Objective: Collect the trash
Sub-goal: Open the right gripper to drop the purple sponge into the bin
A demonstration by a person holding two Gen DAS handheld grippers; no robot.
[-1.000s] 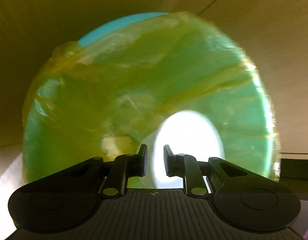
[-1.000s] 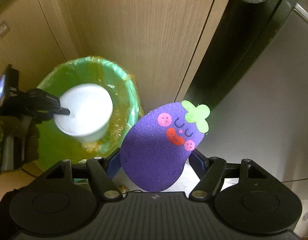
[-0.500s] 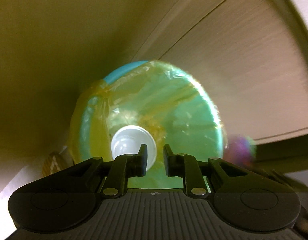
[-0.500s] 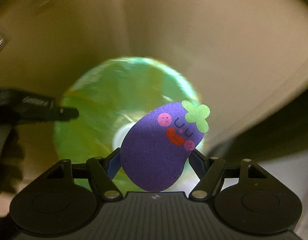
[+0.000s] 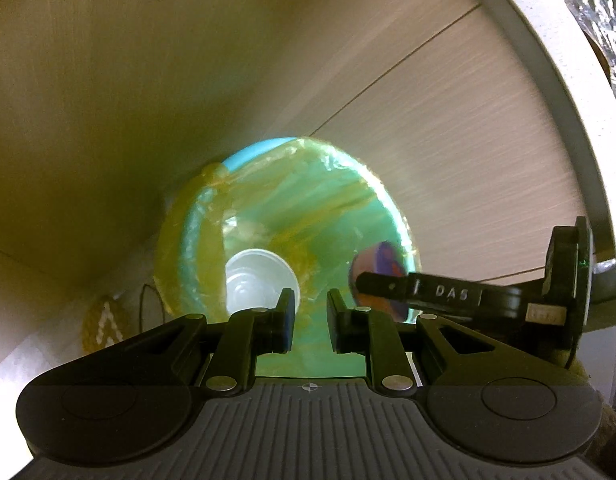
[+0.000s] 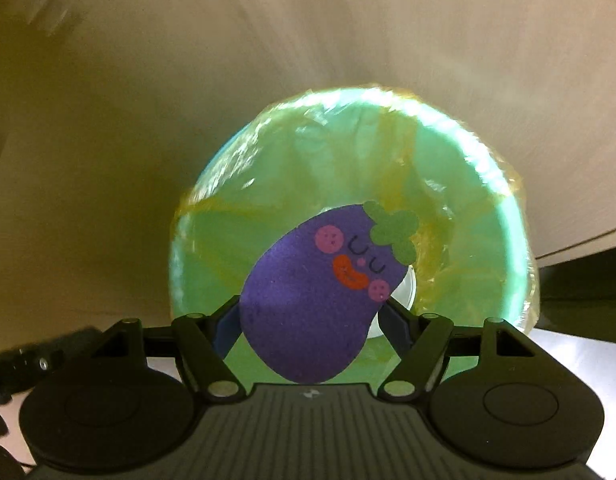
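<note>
Right gripper (image 6: 311,320) pinches an eggplant sponge (image 6: 319,300) above the lined bin (image 6: 507,216); left gripper (image 5: 309,320) hangs slightly spread, empty

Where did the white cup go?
The white cup sits at the bottom of the lined green bin, left of middle in the left wrist view, just beyond the empty left tongs.

The right tool (image 6: 308,316) grips a purple eggplant-shaped sponge (image 6: 315,304) between its pads, above a green bin (image 6: 507,224) lined with yellowish plastic; a white cup (image 6: 405,292) peeks from behind the sponge.
</note>
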